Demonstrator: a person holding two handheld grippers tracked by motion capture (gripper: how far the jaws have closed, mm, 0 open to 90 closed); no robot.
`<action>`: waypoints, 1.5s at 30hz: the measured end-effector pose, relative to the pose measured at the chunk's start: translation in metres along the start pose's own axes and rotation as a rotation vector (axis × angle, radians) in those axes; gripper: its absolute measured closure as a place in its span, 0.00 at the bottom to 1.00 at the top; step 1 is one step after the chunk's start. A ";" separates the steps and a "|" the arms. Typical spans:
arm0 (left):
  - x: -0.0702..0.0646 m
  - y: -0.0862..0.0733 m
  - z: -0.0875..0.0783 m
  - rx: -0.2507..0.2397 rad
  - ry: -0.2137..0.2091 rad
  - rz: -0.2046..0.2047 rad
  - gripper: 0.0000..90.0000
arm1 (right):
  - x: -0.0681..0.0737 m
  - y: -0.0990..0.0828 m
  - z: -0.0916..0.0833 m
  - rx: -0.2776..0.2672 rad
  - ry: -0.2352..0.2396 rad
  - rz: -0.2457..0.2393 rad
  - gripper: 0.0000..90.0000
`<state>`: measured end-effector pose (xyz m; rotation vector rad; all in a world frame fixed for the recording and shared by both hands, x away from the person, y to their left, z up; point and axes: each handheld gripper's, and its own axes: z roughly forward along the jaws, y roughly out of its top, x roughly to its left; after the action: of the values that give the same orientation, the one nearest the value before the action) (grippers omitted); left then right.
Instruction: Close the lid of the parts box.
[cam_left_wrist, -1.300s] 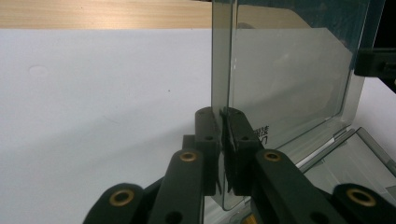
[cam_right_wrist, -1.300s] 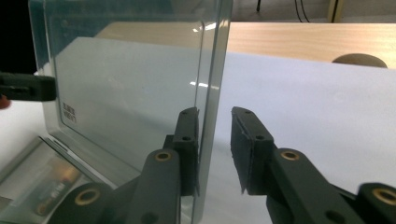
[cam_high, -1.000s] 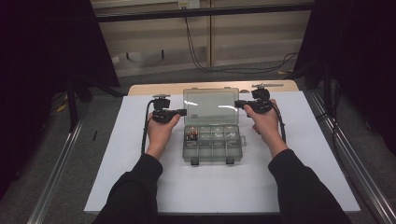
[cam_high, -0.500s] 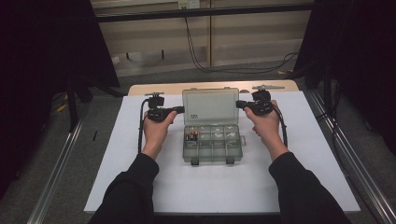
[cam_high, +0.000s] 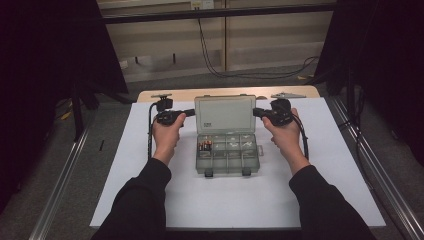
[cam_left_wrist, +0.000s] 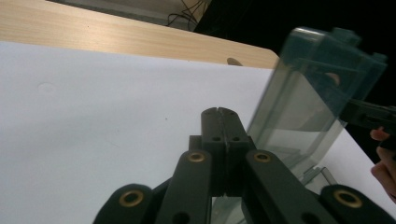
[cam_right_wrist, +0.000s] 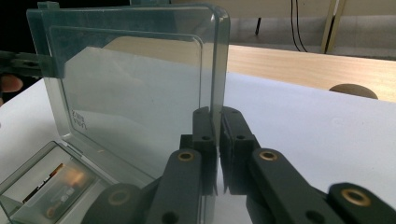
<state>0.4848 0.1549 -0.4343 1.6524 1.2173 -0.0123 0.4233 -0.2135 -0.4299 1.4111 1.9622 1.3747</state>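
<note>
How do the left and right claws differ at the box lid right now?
The left claw is shut on nothing, beside the lid; the right claw is shut on the lid's side edge. The left claw's jaws meet flush; the right claw's keep a thin gap holding that edge. Both flank the upright lid.

- Box (cam_high: 227, 155) compartments: contents too small to name in high view, apart from what look like batteries (cam_high: 205, 146).
- Lid (cam_right_wrist: 135, 88): label print too small to read.
- Right gripper (cam_right_wrist: 215, 116): lower edge cuts off its arms; lid edge blurs the gap between the jaws.
- Left gripper (cam_left_wrist: 219, 114): body cut off at bottom edge.
- Hand (cam_left_wrist: 385, 158) cut off by right edge.
</note>
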 end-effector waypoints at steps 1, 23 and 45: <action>0.000 0.001 0.003 0.009 0.001 0.009 1.00 | 0.000 -0.001 -0.001 -0.004 0.002 -0.003 0.95; -0.006 0.005 0.011 0.057 -0.123 0.061 1.00 | -0.001 -0.009 -0.014 -0.059 0.038 -0.017 0.69; -0.024 -0.007 -0.008 0.034 -0.145 0.140 1.00 | -0.008 -0.023 -0.051 -0.085 0.017 -0.025 0.93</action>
<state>0.4646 0.1437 -0.4231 1.7326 0.9952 -0.0651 0.3772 -0.2461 -0.4282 1.3365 1.9015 1.4456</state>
